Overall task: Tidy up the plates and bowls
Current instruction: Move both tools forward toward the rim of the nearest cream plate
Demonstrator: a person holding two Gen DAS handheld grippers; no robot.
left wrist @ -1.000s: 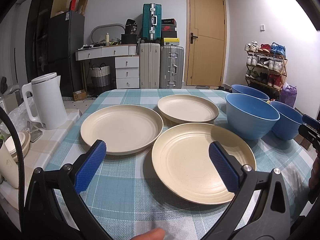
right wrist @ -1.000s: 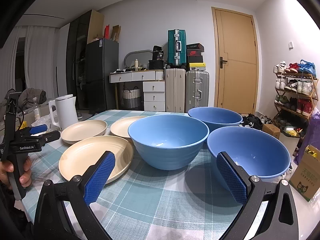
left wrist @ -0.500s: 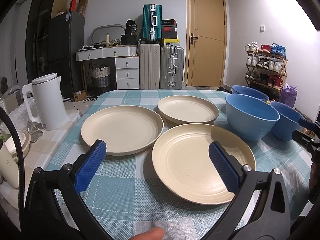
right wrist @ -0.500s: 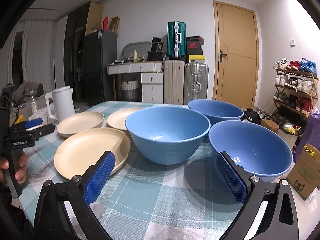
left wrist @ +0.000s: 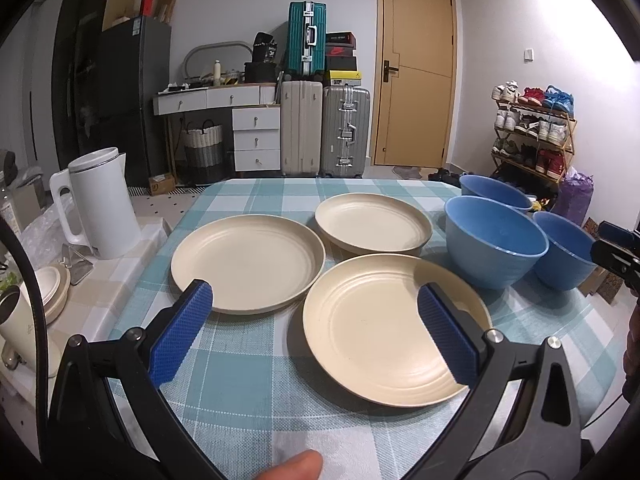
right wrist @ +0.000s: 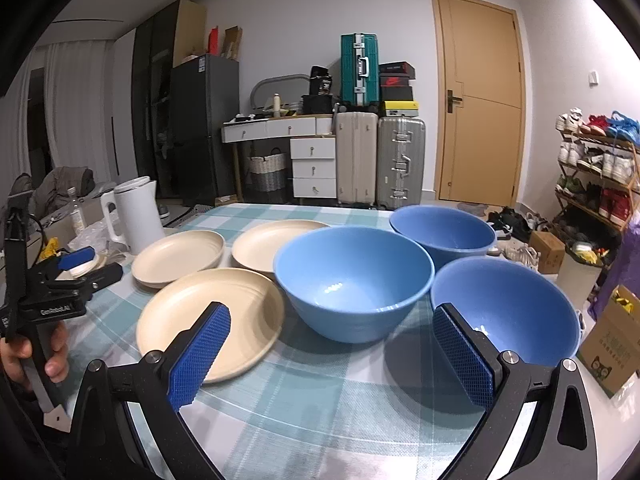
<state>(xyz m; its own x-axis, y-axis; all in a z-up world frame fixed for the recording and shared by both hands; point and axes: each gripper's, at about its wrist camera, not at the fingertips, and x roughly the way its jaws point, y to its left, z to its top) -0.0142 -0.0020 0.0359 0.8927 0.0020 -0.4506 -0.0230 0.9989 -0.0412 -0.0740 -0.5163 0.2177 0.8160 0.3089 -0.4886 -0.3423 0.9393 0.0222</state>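
Note:
Three cream plates lie on the checked tablecloth: a near one [left wrist: 384, 328] [right wrist: 212, 316], a left one [left wrist: 248, 262] [right wrist: 180, 252] and a far one [left wrist: 374, 226] [right wrist: 268, 250]. Three blue bowls stand to their right: a middle one [left wrist: 496, 240] [right wrist: 352, 280], a far one [left wrist: 494, 192] [right wrist: 444, 232] and a near one [left wrist: 564, 252] [right wrist: 508, 308]. My left gripper [left wrist: 316, 332] is open and empty, just above the near plate's front. My right gripper [right wrist: 332, 352] is open and empty, in front of the middle and near bowls.
A white kettle [left wrist: 100, 204] [right wrist: 136, 214] stands on a side surface left of the table [left wrist: 248, 400], with small dishes [left wrist: 52, 288] beside it. The table's right edge is close to the near bowl; a cardboard box [right wrist: 612, 344] sits beyond it.
The right gripper has tilted down a little and drawn nearer the bowls, which sit lower and larger in its view. The left gripper has barely moved.

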